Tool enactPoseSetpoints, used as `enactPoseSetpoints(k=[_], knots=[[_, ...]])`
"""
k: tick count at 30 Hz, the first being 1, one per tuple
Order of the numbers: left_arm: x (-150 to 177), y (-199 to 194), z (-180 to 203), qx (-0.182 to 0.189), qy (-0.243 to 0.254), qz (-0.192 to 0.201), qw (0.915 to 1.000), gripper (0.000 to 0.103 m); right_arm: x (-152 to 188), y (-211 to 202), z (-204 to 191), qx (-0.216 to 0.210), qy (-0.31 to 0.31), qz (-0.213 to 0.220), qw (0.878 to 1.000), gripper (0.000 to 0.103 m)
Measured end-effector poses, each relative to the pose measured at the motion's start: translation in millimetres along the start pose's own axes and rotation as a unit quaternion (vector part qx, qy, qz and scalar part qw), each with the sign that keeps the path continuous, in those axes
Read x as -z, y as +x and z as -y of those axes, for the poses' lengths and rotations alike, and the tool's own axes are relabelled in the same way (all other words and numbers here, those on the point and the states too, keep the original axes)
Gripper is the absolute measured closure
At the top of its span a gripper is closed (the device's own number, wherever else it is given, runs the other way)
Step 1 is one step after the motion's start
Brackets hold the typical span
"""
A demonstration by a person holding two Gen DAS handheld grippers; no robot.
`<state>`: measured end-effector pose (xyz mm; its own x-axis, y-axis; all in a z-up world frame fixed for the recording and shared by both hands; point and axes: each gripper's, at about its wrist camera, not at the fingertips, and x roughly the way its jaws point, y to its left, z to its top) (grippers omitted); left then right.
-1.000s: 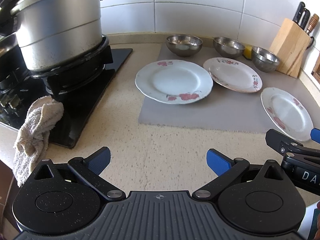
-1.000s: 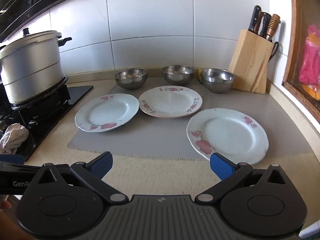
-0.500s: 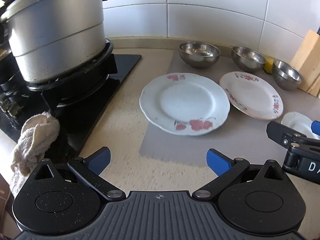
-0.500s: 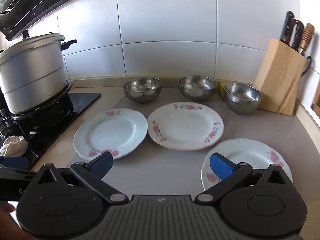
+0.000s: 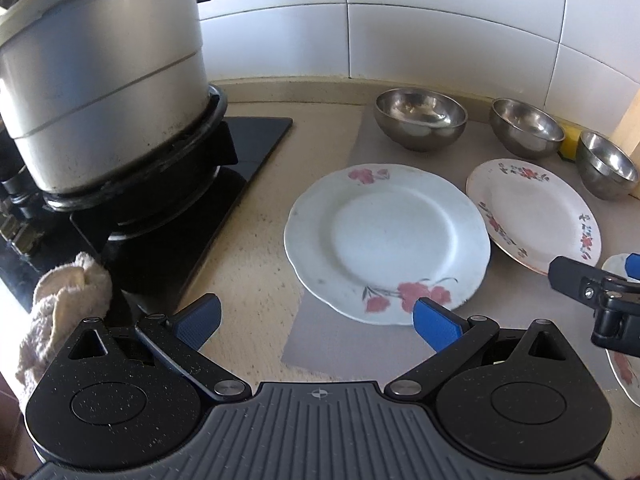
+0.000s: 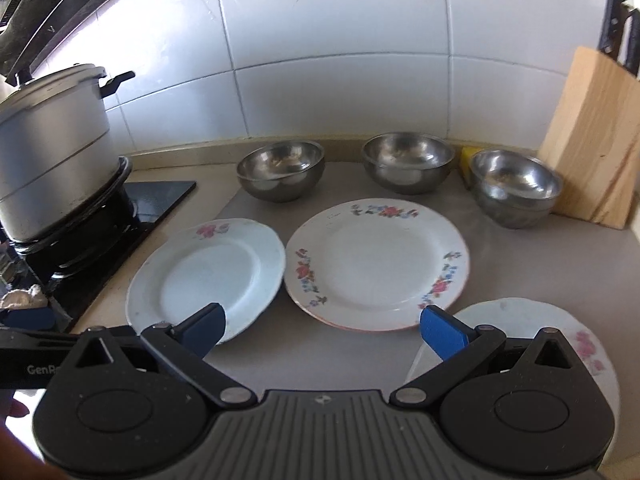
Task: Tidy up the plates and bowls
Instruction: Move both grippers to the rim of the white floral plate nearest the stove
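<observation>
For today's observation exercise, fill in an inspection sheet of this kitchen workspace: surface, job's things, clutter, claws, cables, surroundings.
Surface: speckled counter with a grey mat.
Job's things: three plates, left plate, middle plate, right plate, lying singly; three steel bowls, left bowl, middle bowl, right bowl, in a row behind, unstacked.
Clutter: cloth by the stove; yellow sponge.
Claws: left claw open, empty; right claw open, empty.
Cables: nothing seen.
Surroundings: pot on the stove; knife block; tiled wall.
</observation>
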<state>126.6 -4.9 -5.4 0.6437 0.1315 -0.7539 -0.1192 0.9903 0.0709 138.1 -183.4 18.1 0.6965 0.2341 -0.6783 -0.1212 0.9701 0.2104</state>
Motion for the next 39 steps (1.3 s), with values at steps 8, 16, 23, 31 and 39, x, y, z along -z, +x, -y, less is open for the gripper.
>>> enactPoseSetpoints(k=[8,16,23,31,39], knots=[[-12,5,-3,-0.009,0.017,0.005,0.9998,0.005,-5,12,-11,-0.018,-0.001,-0.011,1.0,0.015],[-30,21,-7,0.015,0.05,0.009,0.9986,0.005,-7,16,-16,-0.008,0.023,-0.023,0.999,0.015],[-38,48,-15,0.048,0.092,-0.004,0.9946,0.005,-7,29,-25,0.014,0.059,-0.037,0.997,0.015],[-46,83,-26,0.064,0.127,-0.031,0.9894,0.005,-2,48,-38,0.045,0.085,-0.052,0.994,0.015],[-54,109,-32,0.102,0.14,-0.045,0.9838,0.005,0,67,-45,0.072,0.111,-0.066,0.989,0.015]])
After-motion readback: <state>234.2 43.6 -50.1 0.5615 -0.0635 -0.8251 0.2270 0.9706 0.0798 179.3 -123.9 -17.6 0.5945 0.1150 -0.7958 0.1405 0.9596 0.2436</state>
